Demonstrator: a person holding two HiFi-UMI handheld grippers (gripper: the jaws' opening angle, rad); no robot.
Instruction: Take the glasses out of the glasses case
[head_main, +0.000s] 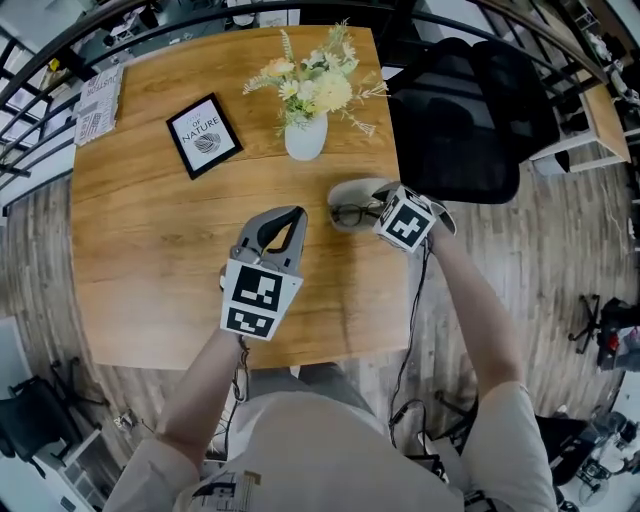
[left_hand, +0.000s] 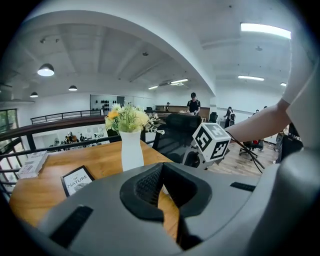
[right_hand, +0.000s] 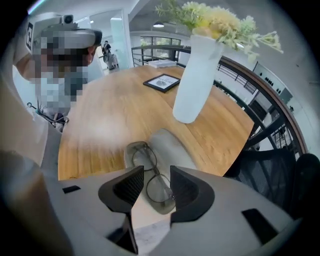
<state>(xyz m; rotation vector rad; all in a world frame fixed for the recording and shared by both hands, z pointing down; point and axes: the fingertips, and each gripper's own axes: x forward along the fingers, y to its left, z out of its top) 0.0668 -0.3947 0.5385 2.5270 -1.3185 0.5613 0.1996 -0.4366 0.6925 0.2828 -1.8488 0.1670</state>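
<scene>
Two containers stand on the round wooden table (head_main: 150, 250): an open glasses case (head_main: 360, 188) and a white vase (head_main: 306, 138).

1. Glasses case. The light grey case lies near the table's right edge, in front of the vase. The glasses (right_hand: 144, 156) lie inside it, folded flat, lenses facing up. No part of them is lifted clear of the case.

2. Vase. It stands upright and holds a bunch of pale yellow and white flowers (head_main: 310, 85).

3. Right gripper (right_hand: 156, 169). It points steeply down over the case. Its jaws stand apart, one on each side of the nearer lens; the pads do not press on the frame.

4. Left gripper (head_main: 297, 213). It hovers over bare tabletop, to the left of the case and apart from it. Its jaw tips meet, with nothing held between them.

5. Other items. A framed print (head_main: 203, 135) lies left of the vase. A black chair (head_main: 460, 110) stands beyond the table's right edge.
</scene>
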